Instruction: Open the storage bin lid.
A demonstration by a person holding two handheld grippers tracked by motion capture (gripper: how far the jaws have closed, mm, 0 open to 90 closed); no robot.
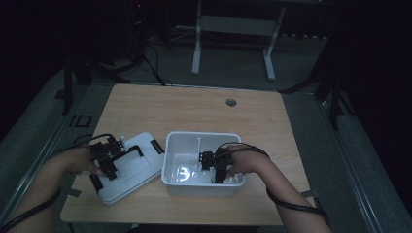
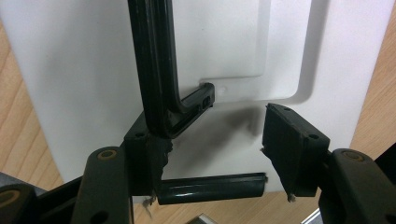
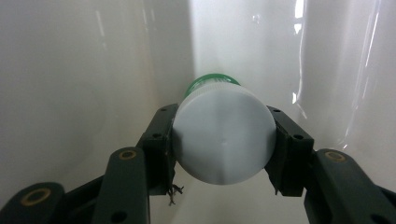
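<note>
A white bin lid (image 2: pixel 84 84) lies flat on the table, left of the bin, lid (image 1: pixel 131 180). Its black handle (image 2: pixel 152 70) runs up from beside the left pad (image 2: pixel 140 154) of my left gripper (image 2: pixel 212 133). The other pad (image 2: pixel 289 144) stands clear of the handle, so the jaws are open over the lid. My left gripper (image 1: pixel 109 155) hovers on the lid's near-left part. My right gripper (image 3: pixel 223 140) is shut on a white-capped bottle (image 3: pixel 223 140) with a green body, held lengthwise down inside the white bin (image 3: pixel 70 70). In the high view the right gripper (image 1: pixel 214 166) is low inside the bin (image 1: pixel 204 134).
The wooden table (image 1: pixel 194 111) has a round grommet hole (image 1: pixel 231 102) at its far middle. A black latch (image 2: pixel 210 188) sits at the lid's near edge. Beyond the table stand the white legs of another desk (image 1: pixel 197 53) on a dim floor.
</note>
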